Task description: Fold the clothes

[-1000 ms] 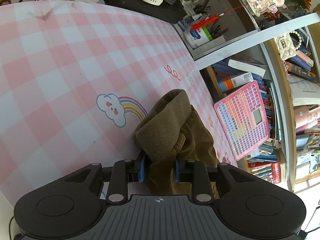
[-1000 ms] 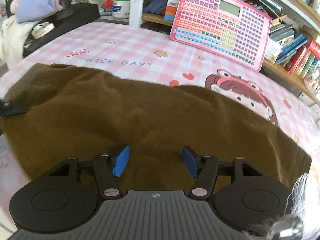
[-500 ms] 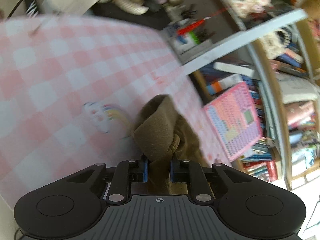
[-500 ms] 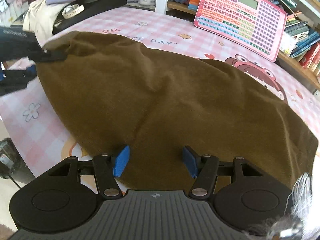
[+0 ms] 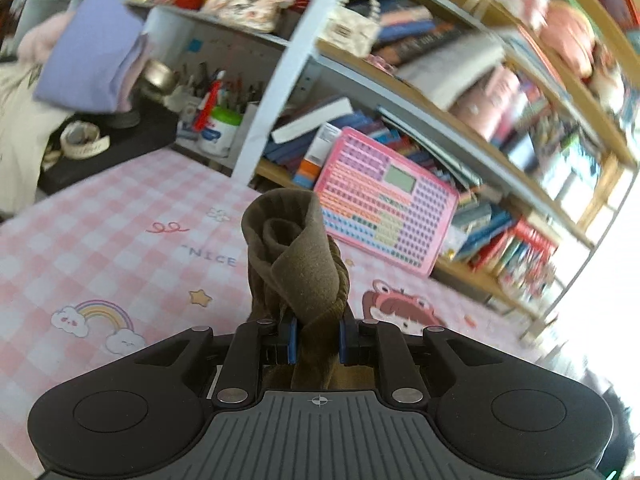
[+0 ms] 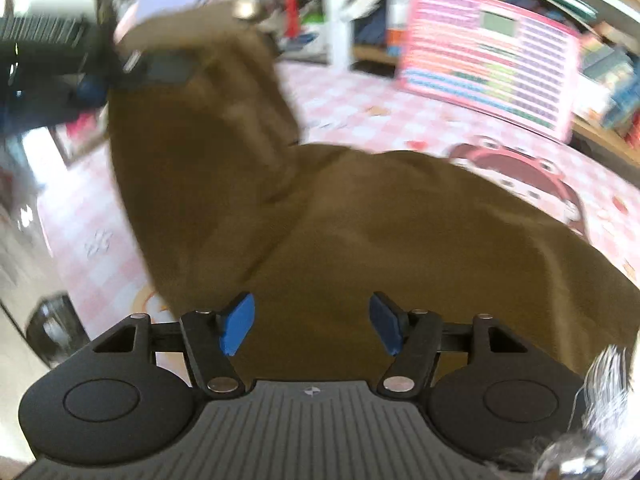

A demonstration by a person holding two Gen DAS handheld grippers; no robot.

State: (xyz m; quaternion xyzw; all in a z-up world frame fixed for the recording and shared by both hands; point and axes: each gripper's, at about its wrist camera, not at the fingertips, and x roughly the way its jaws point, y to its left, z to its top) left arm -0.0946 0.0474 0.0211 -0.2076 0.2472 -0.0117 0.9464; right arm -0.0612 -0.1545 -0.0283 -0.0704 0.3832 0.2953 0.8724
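Olive-brown fleece garment [image 6: 360, 220], judged soft, limp and light; best gripped at an edge. One bunched corner is clenched in the left claw [image 5: 315, 340], lifted above the checked surface [image 5: 100, 240]. The right claw [image 6: 312, 326] is held released, low over the garment's near part.

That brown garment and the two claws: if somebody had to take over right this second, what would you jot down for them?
Left claw: shut on a bunched corner of the brown garment, raised above the pink checked tablecloth.
Right claw: open, empty, low over the garment's near part, apparently not touching.
Garment: mostly spread on the tablecloth, one corner lifted at the left of the right wrist view.
Done: corner gripped and raised.
Left: probably carry it across, lay it flat, finish the folds.
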